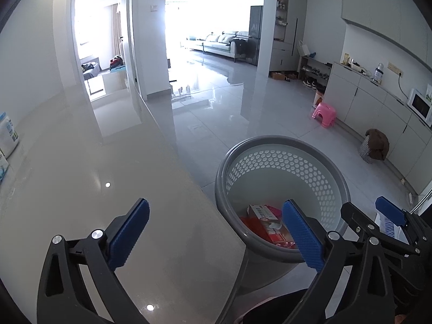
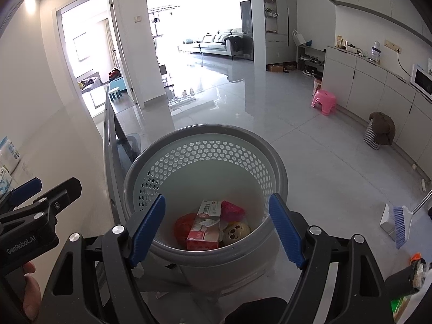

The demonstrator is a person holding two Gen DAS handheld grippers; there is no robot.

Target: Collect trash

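Blue pads frame each wrist view. The left gripper (image 1: 216,232) stands spread wide with nothing between its jaws, over the edge of a glossy grey table (image 1: 94,162). The right gripper (image 2: 217,229) is also spread and empty, hanging above the grey perforated basket (image 2: 205,145) that stands on the floor just beside the table. Inside the basket lie a red and white carton (image 2: 205,225), a crumpled red wrapper (image 2: 183,225), a pink piece (image 2: 233,210) and a yellow ball with a face (image 2: 237,232). A blue broom (image 2: 402,224) leans to the right. Farther off sit a pink stool (image 2: 324,101) and a sofa (image 2: 216,41).
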